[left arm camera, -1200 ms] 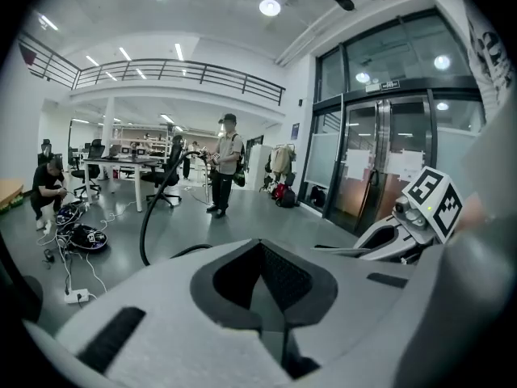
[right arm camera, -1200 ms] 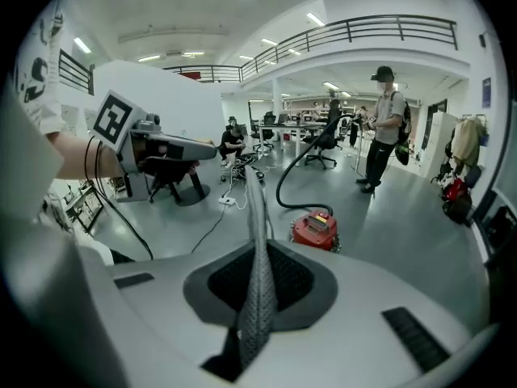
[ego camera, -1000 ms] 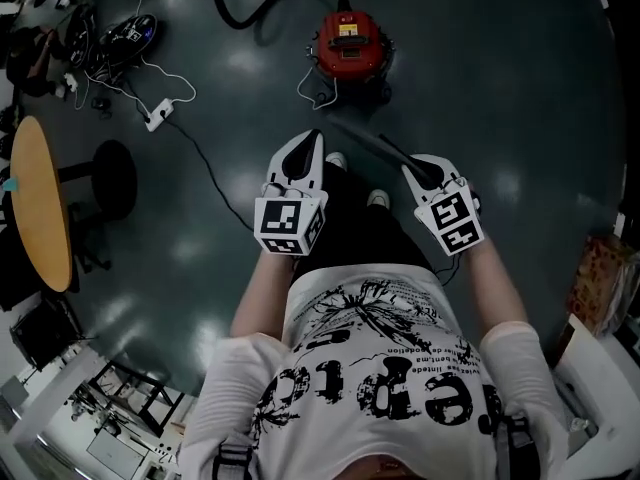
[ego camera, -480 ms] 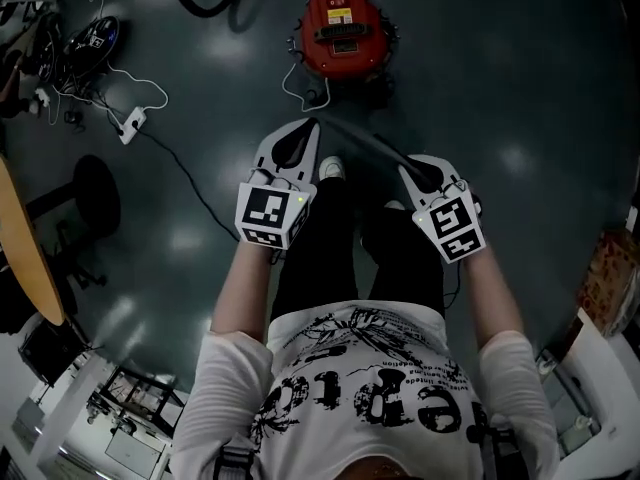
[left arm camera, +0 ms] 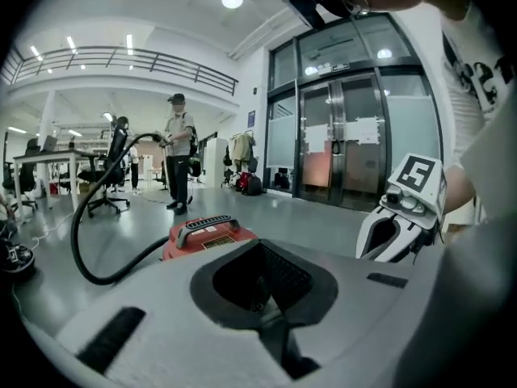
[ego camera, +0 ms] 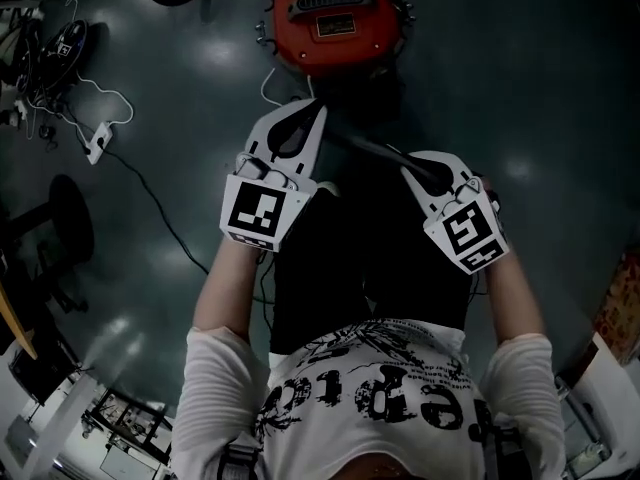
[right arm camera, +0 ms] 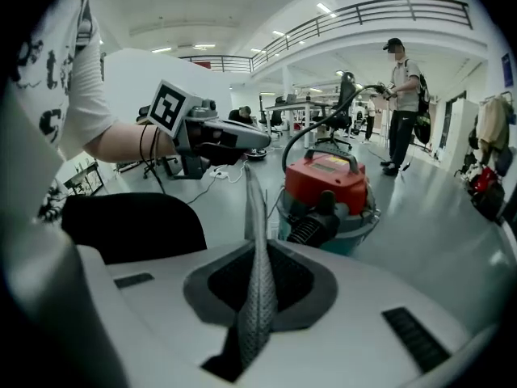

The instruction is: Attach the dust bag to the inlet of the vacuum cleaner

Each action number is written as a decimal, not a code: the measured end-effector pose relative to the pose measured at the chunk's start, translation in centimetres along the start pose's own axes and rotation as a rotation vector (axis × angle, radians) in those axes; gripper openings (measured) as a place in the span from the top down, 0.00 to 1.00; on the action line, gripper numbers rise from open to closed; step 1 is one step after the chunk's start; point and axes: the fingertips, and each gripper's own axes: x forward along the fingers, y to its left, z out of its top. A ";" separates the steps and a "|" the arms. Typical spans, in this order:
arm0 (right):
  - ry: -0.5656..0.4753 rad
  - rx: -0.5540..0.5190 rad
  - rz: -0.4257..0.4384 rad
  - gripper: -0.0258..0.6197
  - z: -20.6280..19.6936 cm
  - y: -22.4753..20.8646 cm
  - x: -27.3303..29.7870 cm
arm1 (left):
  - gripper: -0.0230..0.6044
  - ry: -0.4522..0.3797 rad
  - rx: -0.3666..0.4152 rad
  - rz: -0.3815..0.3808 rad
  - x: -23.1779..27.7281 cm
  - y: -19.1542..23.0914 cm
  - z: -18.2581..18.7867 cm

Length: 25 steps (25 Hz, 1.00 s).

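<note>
The red vacuum cleaner [ego camera: 335,13] stands on the dark floor at the top of the head view, just beyond both grippers. In the right gripper view its black inlet [right arm camera: 319,217] faces me on the near side of the vacuum cleaner [right arm camera: 327,180]. My right gripper [ego camera: 408,173] is shut on the dust bag [right arm camera: 257,273], a thin grey mesh sheet seen edge-on; the dust bag [ego camera: 360,148] reaches up-left toward the vacuum. My left gripper [ego camera: 312,108] is shut with nothing in it, left of the bag. The vacuum cleaner [left arm camera: 206,237] sits straight ahead in the left gripper view.
A black hose [left arm camera: 89,233] loops away from the vacuum. A white power strip and cable [ego camera: 97,143] lie on the floor at the left, near a black stool [ego camera: 60,228]. A person [left arm camera: 178,156] stands farther off by office chairs. My legs are below the grippers.
Both grippers have sunk toward the floor with the bag still in the right one. The vacuum has grown larger and slid to the top edge of the head view.
</note>
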 end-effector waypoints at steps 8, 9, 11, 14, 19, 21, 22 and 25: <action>-0.016 -0.126 0.001 0.93 -3.6 -3.2 4.6 | 0.96 -0.037 0.096 0.162 3.7 4.6 -4.7; -0.022 -0.126 0.001 0.93 -3.4 -3.2 4.6 | 0.96 -0.032 0.098 0.194 3.9 5.4 -4.5; -0.033 -0.120 0.006 0.93 -2.7 -3.3 4.6 | 0.96 0.021 0.139 0.209 4.9 6.5 -4.0; -0.032 -0.123 0.012 0.93 -2.1 -3.6 4.7 | 0.87 0.080 0.245 0.170 7.5 7.8 -2.2; -0.026 -0.094 0.037 0.93 -2.2 -4.2 5.3 | 0.72 0.192 0.471 0.161 11.6 11.3 -1.4; -0.030 -0.090 0.058 0.93 -2.3 -4.3 5.4 | 0.70 0.249 0.581 0.143 12.8 12.1 -1.5; -0.030 -0.092 0.068 0.93 -2.4 -4.3 5.4 | 0.70 0.272 0.625 0.129 13.3 12.3 -1.5; -0.028 -0.106 0.089 0.93 -2.2 -4.6 5.2 | 0.70 0.326 0.702 0.079 14.4 12.3 -1.9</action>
